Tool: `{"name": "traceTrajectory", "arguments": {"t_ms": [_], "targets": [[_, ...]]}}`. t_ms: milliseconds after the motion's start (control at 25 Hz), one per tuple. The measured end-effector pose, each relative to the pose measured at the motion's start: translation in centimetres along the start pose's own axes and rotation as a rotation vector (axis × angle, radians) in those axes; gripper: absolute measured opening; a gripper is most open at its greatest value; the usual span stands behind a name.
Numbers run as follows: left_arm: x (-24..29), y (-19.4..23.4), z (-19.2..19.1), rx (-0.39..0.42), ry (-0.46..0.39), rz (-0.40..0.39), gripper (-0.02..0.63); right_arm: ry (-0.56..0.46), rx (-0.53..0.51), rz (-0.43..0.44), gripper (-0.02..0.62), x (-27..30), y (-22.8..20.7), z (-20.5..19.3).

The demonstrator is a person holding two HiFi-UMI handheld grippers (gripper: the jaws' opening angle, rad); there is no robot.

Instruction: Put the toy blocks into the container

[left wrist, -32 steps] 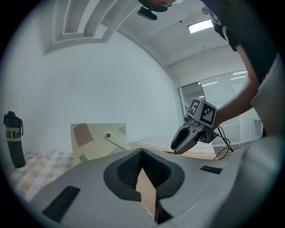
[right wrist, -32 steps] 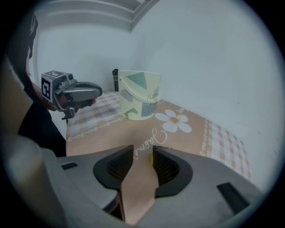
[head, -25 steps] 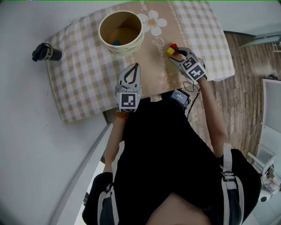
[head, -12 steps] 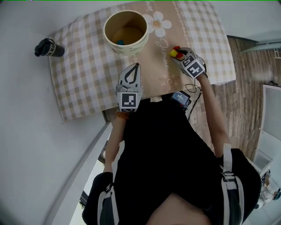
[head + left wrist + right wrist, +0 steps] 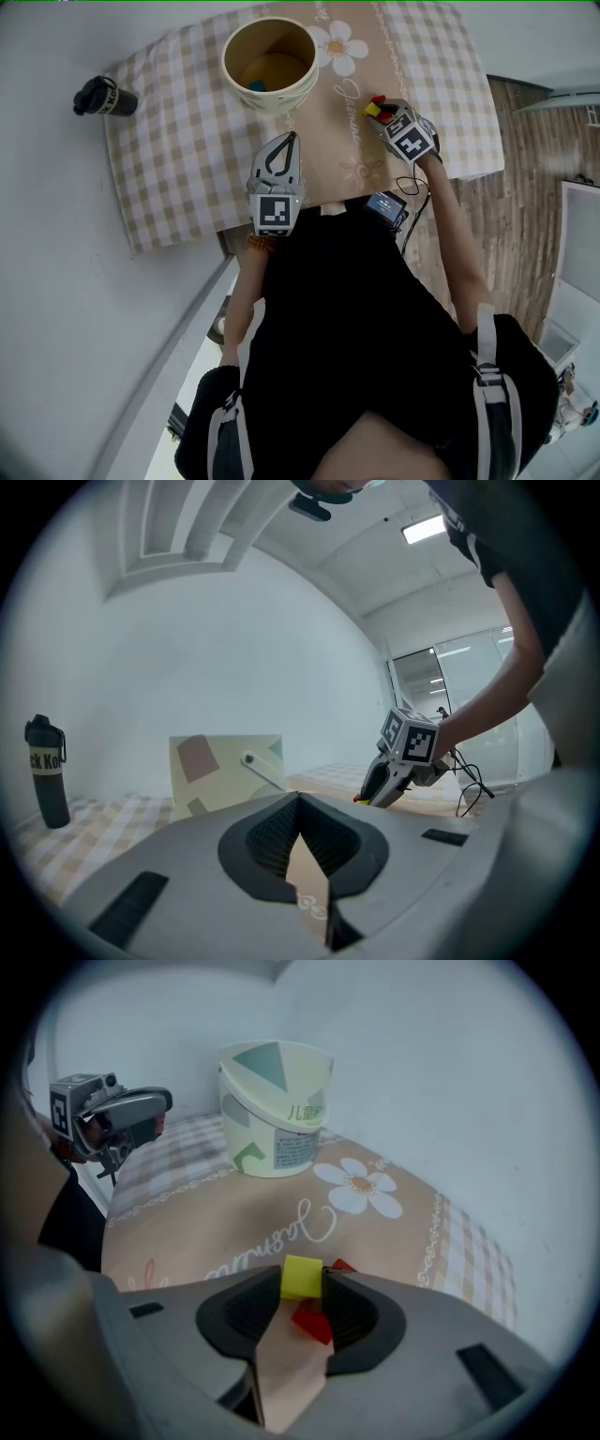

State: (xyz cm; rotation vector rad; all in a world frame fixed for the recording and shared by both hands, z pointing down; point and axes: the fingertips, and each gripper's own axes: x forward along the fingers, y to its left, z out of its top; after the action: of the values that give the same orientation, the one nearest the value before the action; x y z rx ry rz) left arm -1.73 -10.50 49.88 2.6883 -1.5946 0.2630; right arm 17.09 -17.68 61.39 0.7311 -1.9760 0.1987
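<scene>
Closing on the yellow block, well to the right of the container

The fingers [image 5: 246, 1309] of my right gripper [image 5: 302, 1285] have just been closing, and the yellow block [image 5: 302, 1276] now sits clenched between their tips, with a red block [image 5: 312, 1324] on the surface [image 5: 281, 1213] beneath; I judge it ready to lift and carry over to the container [image 5: 277, 1110]. My left gripper [image 5: 298, 803] hangs on the container's near side, fingers pressed together on nothing

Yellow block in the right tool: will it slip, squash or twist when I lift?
Probably rigid: the yellow block keeps crisp edges in the right tool, whose jaws have just been closing on it. Likely light: small beside the container. Held only at the tips, it may pivot.
</scene>
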Motion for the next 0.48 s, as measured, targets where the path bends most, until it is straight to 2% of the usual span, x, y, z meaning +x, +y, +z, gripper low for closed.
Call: {"name": "traceTrajectory", "arguments": {"t_ms": [480], "targets": [[-0.7,-0.1,-0.1,-0.006,0.001,0.001,0.012,-0.045,-0.013,0.004,0.137,-1.2,1.2,1.5]]}}
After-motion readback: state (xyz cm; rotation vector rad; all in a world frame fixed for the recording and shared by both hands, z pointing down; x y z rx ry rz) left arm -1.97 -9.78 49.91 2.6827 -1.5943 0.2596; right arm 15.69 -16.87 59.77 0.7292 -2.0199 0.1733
